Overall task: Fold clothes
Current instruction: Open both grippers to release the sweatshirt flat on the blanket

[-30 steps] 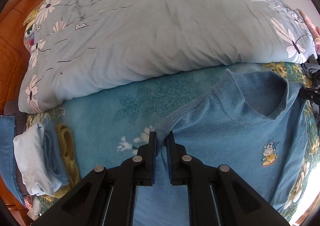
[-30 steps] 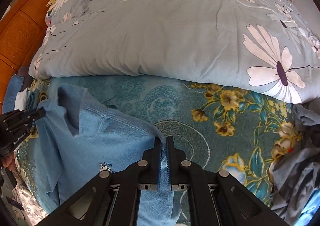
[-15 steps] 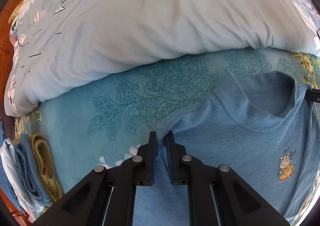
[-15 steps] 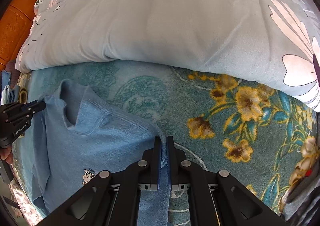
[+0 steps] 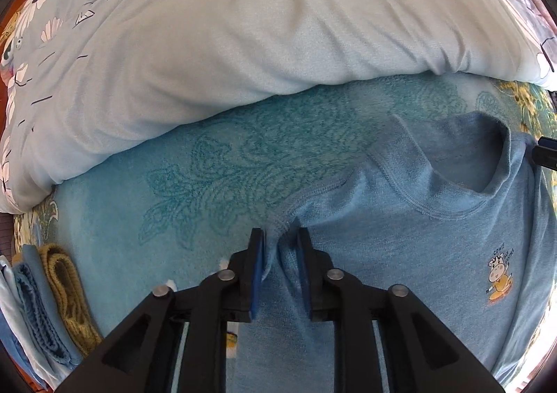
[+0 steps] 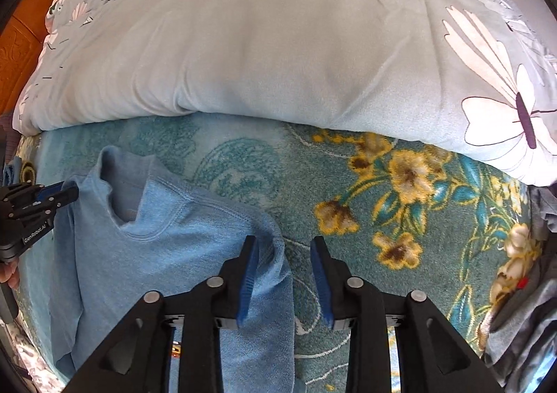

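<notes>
A light blue fleece top [image 5: 400,236] with a small cartoon cow print [image 5: 497,267] lies front up on the teal floral blanket [image 5: 216,184], collar towards the duvet. My left gripper [image 5: 280,236] is open, with the top's shoulder cloth loose between its jaws. In the right wrist view the top [image 6: 167,253] lies at the left. My right gripper [image 6: 283,246] is open, its jaws wide apart over the other shoulder edge. The left gripper also shows at the left edge of the right wrist view [image 6: 66,196].
A big pale blue flowered duvet [image 5: 261,27] is bunched along the far side. Folded clothes [image 5: 38,309] are stacked at the left. Grey garments [image 6: 522,323] lie in a heap at the right. An orange wooden headboard [image 6: 21,45] stands at the far left.
Both grippers moved forward and down towards the blanket with the top's shoulders, then opened. The top now lies flat and is let go.
</notes>
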A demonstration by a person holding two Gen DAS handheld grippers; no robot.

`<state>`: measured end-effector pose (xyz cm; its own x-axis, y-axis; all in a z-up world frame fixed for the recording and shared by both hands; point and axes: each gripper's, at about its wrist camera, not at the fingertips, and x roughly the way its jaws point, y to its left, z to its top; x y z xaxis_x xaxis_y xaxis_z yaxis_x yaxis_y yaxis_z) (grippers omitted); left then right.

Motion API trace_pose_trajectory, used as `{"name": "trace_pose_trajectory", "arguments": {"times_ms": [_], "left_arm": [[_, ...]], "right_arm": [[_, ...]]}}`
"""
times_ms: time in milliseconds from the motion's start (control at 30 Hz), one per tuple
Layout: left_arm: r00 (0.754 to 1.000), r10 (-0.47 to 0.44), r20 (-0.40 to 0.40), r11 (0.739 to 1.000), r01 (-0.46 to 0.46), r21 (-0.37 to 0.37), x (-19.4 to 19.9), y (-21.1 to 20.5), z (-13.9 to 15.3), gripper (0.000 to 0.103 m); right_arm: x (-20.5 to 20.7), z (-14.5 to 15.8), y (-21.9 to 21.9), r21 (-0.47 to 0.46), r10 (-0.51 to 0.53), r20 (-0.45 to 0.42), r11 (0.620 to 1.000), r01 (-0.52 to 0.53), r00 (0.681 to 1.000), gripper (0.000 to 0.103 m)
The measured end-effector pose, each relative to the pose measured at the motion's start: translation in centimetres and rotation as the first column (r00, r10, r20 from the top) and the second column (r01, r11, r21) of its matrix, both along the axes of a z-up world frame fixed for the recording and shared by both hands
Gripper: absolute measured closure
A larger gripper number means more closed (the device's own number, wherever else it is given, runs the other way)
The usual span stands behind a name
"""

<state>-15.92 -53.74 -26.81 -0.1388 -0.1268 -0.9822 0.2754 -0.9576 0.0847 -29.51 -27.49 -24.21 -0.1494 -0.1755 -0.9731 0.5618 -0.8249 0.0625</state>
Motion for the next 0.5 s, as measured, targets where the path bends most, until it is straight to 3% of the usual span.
{"name": "trace_pose_trajectory", "arguments": {"times_ms": [33,133,367,500], "left_arm": [[1.000,-0.007,-0.006,1.000,0.007,0.005,0.2,0.1,0.3,0.055],[0.999,-0.028,-0.026,1.000,0.028,0.008,0.8,0.4,1.4,0.035],[0.982,0.025,-0.189,0.999,-0.032,-0.037,4.0,1.1,7.7,0.032],[0.955,0.082,-0.285,0.996,-0.091,-0.018,7.2,2.1,11.7,0.032]], "right_arm": [[0.2,0.4,0.1,0.001,-0.004,-0.010,1.000,0.004,1.000,0.059],[0.9,1.6,0.3,-0.004,-0.018,-0.039,1.000,0.018,0.999,0.048],[4.6,6.9,1.8,-0.060,-0.080,-0.170,0.996,0.071,0.982,0.034],[10.4,8.4,4.0,-0.094,-0.135,-0.190,0.989,0.118,0.972,0.031]]}}
